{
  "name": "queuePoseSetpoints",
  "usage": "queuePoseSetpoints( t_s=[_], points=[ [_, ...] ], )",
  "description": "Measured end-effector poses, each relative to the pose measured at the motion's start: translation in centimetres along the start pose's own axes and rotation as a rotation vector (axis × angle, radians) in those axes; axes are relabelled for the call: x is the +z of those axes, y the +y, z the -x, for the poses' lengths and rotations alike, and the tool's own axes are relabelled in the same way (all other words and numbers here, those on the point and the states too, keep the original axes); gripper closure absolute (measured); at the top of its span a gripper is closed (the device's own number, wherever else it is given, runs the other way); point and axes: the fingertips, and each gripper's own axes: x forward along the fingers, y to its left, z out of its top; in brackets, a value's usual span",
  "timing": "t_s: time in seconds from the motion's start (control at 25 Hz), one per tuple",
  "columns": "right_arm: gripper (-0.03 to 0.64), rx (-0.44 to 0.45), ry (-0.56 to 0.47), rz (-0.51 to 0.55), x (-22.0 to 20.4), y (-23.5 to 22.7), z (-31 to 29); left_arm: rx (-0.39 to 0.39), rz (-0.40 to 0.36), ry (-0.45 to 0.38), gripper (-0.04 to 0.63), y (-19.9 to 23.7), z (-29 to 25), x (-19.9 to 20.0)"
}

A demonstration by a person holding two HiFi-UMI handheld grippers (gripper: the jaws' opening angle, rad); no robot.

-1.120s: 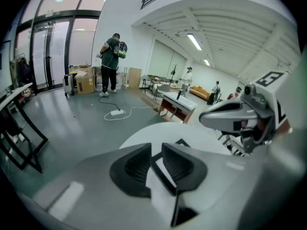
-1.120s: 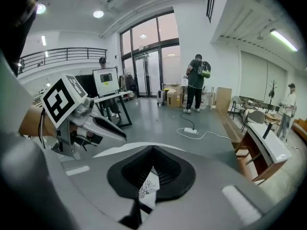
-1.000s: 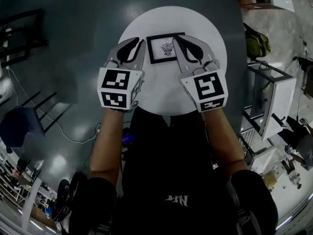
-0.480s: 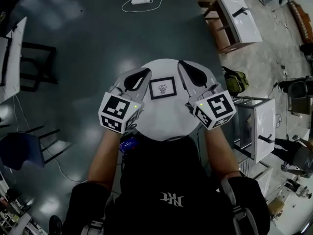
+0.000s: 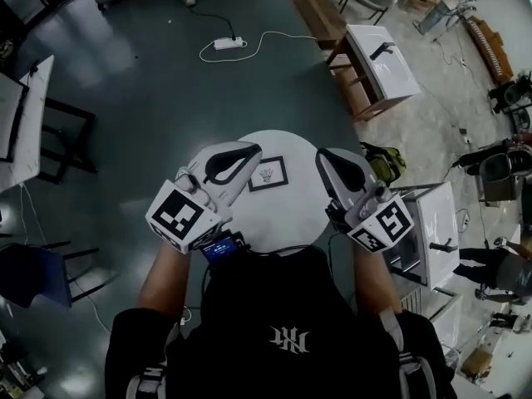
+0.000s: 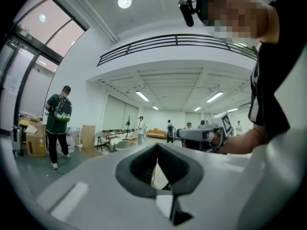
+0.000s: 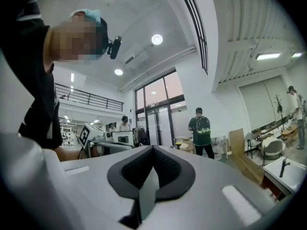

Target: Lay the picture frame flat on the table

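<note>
Head view shows the round white worktop [image 5: 287, 223] in the middle of the frame. The picture frame [image 5: 268, 174] lies flat on the upper half of the worktop; it has a black border and a small drawing inside. The left tool [image 5: 252, 150] is at the left of the picture frame and the right tool [image 5: 324, 158] is at its right. Both are held over the worktop, nearer to the camera, and neither touches the picture frame. A white power strip [image 5: 229, 44] with its cable lies on the grey floor at the top.

Left gripper view: the jaws of the left tool [image 6: 157, 147] are pressed together and nothing is between them. The right tool [image 6: 199, 135] is seen at the middle right. A person in a green top [image 6: 58, 123] stands at the left.

Right gripper view: the jaws of the right tool [image 7: 153, 150] are also pressed together, with nothing held. The left tool [image 7: 103, 139] appears at the middle left.
</note>
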Motion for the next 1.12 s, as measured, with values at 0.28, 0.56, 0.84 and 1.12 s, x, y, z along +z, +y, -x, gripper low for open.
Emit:
queuePoseSetpoints(
  t_s=[0.28,0.56,0.84,1.12],
  points=[
    [0.618,0.137,-0.021,0.067,2.5,4.5,5.6,-0.002,-0.036,-0.029,0.592,-6.6,1.8,1.9],
    [0.618,0.212,-0.050,0.043,4.0,7.0,14.1,0.062,-0.073,-0.021,0.592,-15.7,3.2,2.7],
    [0.618,0.262,-0.046,-0.025,1.9,9.7,24.2,0.036,0.003,-0.008,0.591,-27.2,2.5,0.5],
    [0.618,0.290,0.006,-0.087,-3.4,12.7,32.3,0.034,0.032,0.071,0.591,-35.7,2.3,-4.2]
  ],
)
